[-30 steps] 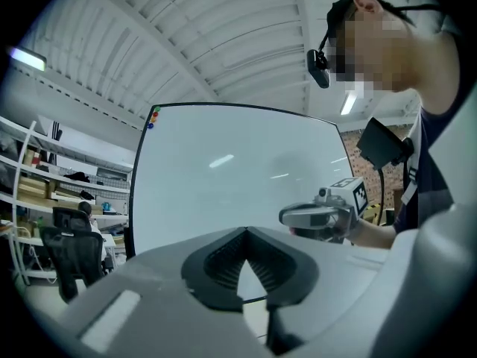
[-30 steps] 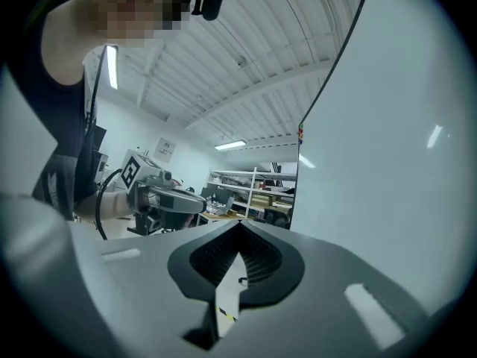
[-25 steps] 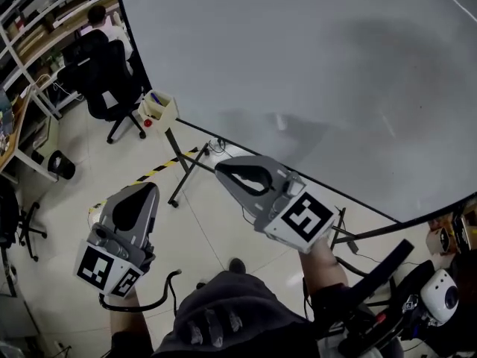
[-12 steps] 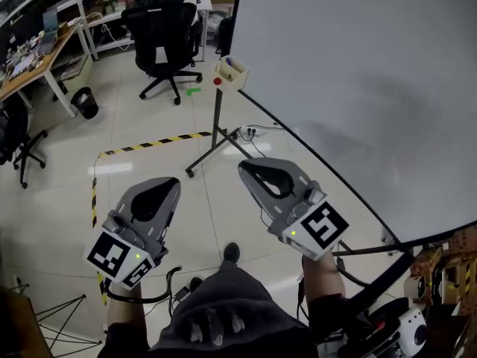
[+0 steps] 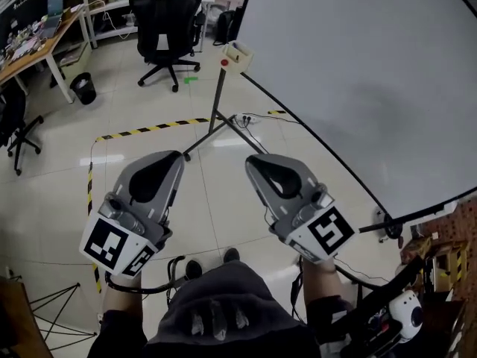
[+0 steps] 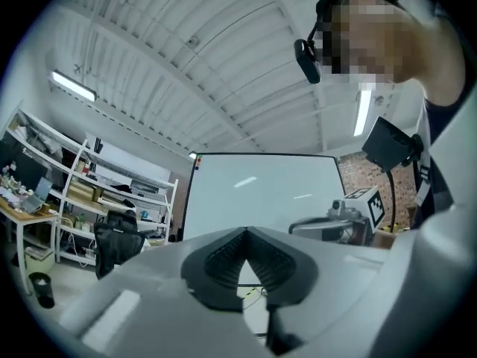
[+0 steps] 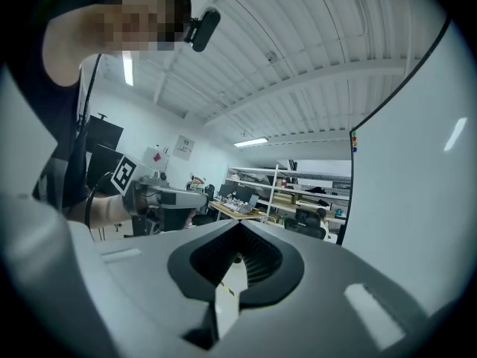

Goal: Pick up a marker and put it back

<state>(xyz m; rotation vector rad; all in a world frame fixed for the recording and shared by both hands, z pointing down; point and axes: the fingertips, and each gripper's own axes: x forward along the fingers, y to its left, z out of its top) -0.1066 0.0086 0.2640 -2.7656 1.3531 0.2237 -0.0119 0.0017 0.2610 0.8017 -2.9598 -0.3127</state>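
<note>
Nearest: shoes (image 5: 192,268) on the pale floor (image 5: 52,170), forearms below the two tools. Hands themselves are hidden under the housings.

left gripper (image 5: 170,159): jaws closed tip to tip, nothing between. right gripper (image 5: 258,162): same, closed and empty. No change in either jaw state vs a second ago. Each one shows in the other's view, side by side.

What changed over the last second: the whole head view swung.
- The right gripper sat in front of the whiteboard's bottom edge; now it's over bare floor, clear of the board.
- The black-yellow floor tape (image 5: 149,130) was mostly behind the grippers; now a long run of it is exposed beyond them.
- The holder box (image 5: 237,52) on the stand (image 5: 216,114) went from mid-left to top centre.
- The office chair (image 5: 165,13) went from the left edge to the top.
- The seated person seen at top left before is out of frame.
- The desk (image 5: 37,47) and bin (image 5: 83,88) are now in view on the left.

Hard to read: no marker can be made out. If there is one in the holder box, it's too small to resolve; there's a red dot on the box side. The whiteboard (image 5: 358,66) is cut off at the top and right.
</note>
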